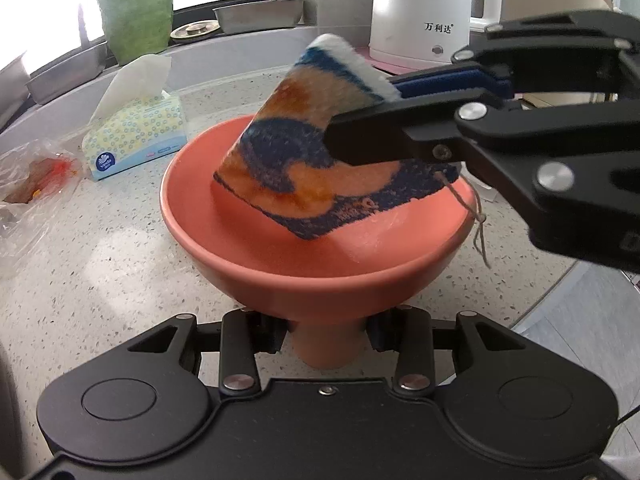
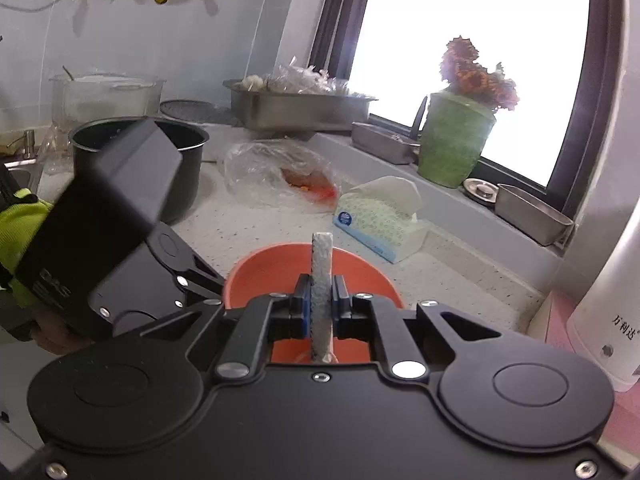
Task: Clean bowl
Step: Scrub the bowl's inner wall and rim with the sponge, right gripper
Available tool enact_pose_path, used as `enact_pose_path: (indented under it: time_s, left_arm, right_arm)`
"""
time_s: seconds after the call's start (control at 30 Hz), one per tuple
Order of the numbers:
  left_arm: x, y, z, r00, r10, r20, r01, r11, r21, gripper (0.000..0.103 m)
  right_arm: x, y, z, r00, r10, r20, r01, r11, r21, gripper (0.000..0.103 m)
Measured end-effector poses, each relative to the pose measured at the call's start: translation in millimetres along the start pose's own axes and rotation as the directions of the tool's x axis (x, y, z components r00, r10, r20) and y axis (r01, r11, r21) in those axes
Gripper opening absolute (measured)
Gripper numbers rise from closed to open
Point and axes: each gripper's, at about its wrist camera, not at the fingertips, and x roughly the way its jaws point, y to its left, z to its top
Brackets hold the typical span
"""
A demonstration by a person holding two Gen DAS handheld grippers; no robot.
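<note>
While the bowl [image 1: 280,256] sits on the speckled worktop [image 1: 120,264] with its narrow foot clamped between the pads of the left gripper [image 1: 326,336], the wiping step looks like it's right in the middle. The right gripper [image 1: 360,128] is clenched tight on a folded cloth [image 1: 304,160], orange and dark blue with a white edge, and the cloth's lower edge reaches down inside the bowl, touching or very nearly touching the inner wall. In the right wrist view you only get the cloth edge-on, pinched between the pads, with the bowl straight ahead and below.

My guess for what comes next: drag the cloth round the inside wall and across the bottom, keeping it pressed down, while the left side just holds steady so the bowl doesn't spin or tip on that small foot.

Room-wise it's decent. There's a loose thread [image 1: 478,228] hanging off the cloth over the bowl's right rim, could snag. A tissue pack [image 1: 136,140] sits near the bowl on the far left, a crumpled plastic bag [image 1: 28,188] further out. A white kettle [image 1: 420,12] stands behind on the right, and the green flower pot [image 1: 134,8] and metal trays are up on the window ledge, well apart. The near right side has the worktop's edge close, so sweeps shouldn't shove the bowl that way.
</note>
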Motion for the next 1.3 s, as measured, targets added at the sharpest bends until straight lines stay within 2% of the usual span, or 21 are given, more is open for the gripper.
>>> enact_pose_path:
  time_s: [0.2,0.37,0.63,0.9,1.03,1.17,1.27,1.3]
  left_arm:
    - [-0.1,1.0,-0.7,1.000,0.003,0.001,-0.003,1.000,-0.007,0.039]
    - [-0.6,0.1,0.0,1.000,0.012,-0.007,-0.012,1.000,-0.022,0.039]
    - [-0.6,0.4,2.6,1.000,0.015,-0.021,-0.016,0.999,-0.035,0.039]
    - [-0.3,2.1,2.0,1.000,0.012,-0.016,-0.012,0.999,-0.032,0.039]
    - [-0.4,2.2,-0.4,1.000,0.007,-0.004,-0.007,0.999,-0.035,0.039]
    - [-2.2,0.4,-3.2,1.000,0.007,0.010,-0.007,0.999,-0.034,0.039]
    - [-3.1,-1.4,-5.7,1.000,0.012,0.023,-0.011,0.999,-0.043,0.039]
    - [-3.2,-1.6,-6.0,1.000,0.014,0.025,-0.013,0.999,-0.044,0.039]
  right_arm:
    - [-5.5,-10.3,-13.9,0.999,0.025,0.046,-0.026,0.999,0.024,0.011]
    - [-3.9,-10.2,-15.3,0.996,0.081,0.042,-0.081,0.997,-0.005,0.012]
    - [-4.2,-22.5,2.2,0.988,0.151,-0.042,-0.153,0.986,-0.059,0.011]
    - [-8.5,-23.8,17.7,0.970,0.195,-0.148,-0.225,0.949,-0.222,0.011]
    - [-7.4,-19.2,19.8,0.954,0.225,-0.198,-0.278,0.911,-0.305,0.011]
    - [-5.7,-12.4,29.2,0.924,0.284,-0.256,-0.369,0.838,-0.402,0.011]
    - [-5.5,-1.9,37.7,0.895,0.327,-0.303,-0.442,0.740,-0.507,0.012]
    - [-4.9,-0.6,40.1,0.891,0.330,-0.311,-0.450,0.721,-0.526,0.012]
